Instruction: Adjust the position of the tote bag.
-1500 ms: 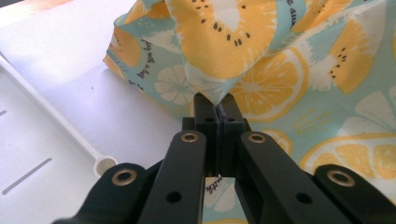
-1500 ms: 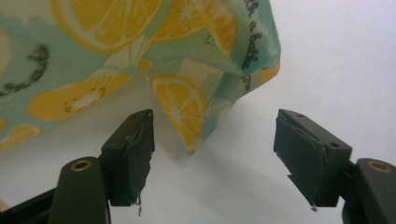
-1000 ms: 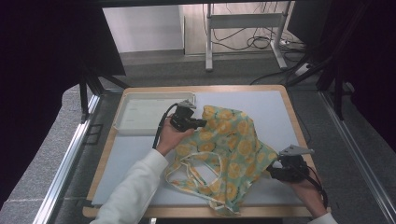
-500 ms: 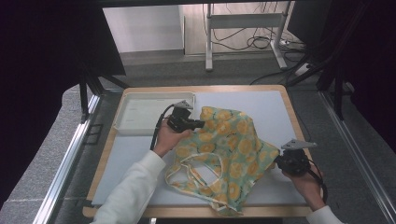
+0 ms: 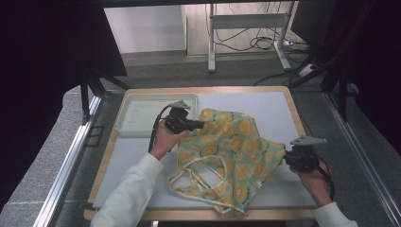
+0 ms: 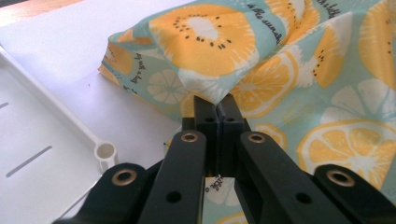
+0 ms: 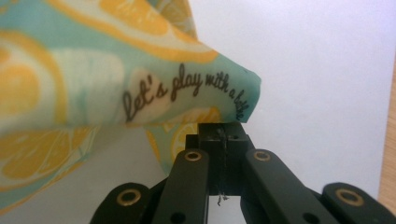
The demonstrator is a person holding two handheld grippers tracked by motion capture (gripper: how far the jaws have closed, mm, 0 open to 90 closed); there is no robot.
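Nearest the person's edge of the tabletop point(image 5: 283, 101), a white-sleeved forearm and the loose strap loops of the fruit-print cloth point(image 5: 227, 161) lie on the pale mat; the cloth's lower hem reaches almost to the wooden front edge. At the right, the right tongs point(image 5: 285, 158) meet the cloth's right corner. Right gripper view: jaws together, clamped on a thin bit of the fabric's edge just under the printed lettering, corner lifted off the mat; these jaws have just been closing, with the cloth between them. Mid-table, the cloth spreads crumpled between the two hands, teal with orange and yellow fruit slices. Further back and to the left, the left tongs point(image 5: 201, 125) grip the cloth's upper left corner. Left gripper view: jaws pressed together on a fold of fabric. Behind that hand a white tray point(image 5: 137, 113) sits at the tabletop's far left corner, close to the cloth but not touching it.
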